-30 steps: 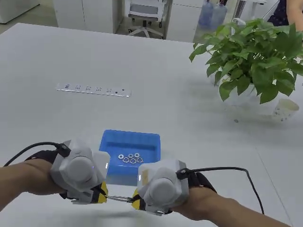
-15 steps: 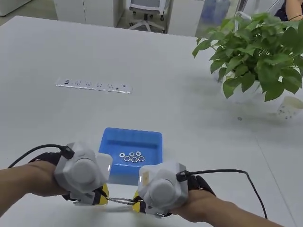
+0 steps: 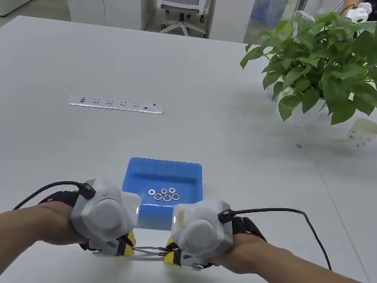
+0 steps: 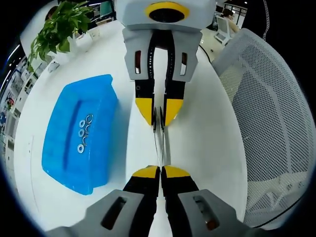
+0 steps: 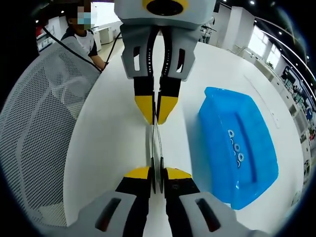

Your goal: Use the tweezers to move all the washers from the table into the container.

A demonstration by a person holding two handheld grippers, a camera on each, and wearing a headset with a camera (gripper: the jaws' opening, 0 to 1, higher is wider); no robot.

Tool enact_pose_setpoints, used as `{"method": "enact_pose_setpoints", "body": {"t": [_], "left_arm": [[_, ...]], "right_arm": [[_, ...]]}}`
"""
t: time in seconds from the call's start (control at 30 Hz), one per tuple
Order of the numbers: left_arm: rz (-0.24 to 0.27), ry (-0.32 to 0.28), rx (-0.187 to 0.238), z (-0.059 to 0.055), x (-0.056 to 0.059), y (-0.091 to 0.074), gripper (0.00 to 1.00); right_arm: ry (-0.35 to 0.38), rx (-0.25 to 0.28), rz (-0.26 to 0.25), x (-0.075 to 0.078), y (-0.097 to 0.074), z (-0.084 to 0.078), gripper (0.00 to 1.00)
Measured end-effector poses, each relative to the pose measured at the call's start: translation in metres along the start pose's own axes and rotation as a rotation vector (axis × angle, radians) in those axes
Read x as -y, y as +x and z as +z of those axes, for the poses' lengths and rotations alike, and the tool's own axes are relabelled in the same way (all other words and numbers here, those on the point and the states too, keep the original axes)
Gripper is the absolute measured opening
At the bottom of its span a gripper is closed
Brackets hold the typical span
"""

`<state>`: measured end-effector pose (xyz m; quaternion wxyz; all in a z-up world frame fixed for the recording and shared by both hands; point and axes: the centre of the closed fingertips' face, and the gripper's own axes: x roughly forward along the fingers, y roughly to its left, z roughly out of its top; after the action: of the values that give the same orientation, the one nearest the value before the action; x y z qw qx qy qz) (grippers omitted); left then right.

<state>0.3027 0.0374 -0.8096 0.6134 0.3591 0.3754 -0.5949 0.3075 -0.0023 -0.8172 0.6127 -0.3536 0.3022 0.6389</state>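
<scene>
A blue container sits on the white table just beyond my hands, and several metal washers lie in a cluster inside it. My left gripper and right gripper point at each other, tip to tip, near the front edge. Thin metal tweezers span the gap, with both grippers shut on them. In the left gripper view my own jaws pinch one end of the tweezers. The container with the washers lies to the left. In the right gripper view my jaws clamp the tweezers, and the container and washers are to the right.
A white power strip lies on the table at mid left. A leafy potted plant and a paper cup stand at the far right. A grey mesh chair is beside the table's near edge.
The head camera has shifted a little. Both grippers stay tip to tip on the tweezers, and the washers rest in the container as before.
</scene>
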Motion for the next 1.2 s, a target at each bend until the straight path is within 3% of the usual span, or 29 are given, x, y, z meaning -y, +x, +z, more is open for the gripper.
{"method": "enact_pose_setpoints", "body": {"t": [0.9,1.2], "left_arm": [[-0.007,-0.023,-0.006,-0.0041,0.0005,0.0057,0.07],[0.006,-0.036,-0.013,-0.0073,0.0025,0.0022,0.12]], "right_arm": [[0.033,-0.016,0.023,-0.0021,0.0004,0.0006,0.14],[0.007,-0.03,-0.001,-0.0001,-0.0003,0.0007,0.23]]}}
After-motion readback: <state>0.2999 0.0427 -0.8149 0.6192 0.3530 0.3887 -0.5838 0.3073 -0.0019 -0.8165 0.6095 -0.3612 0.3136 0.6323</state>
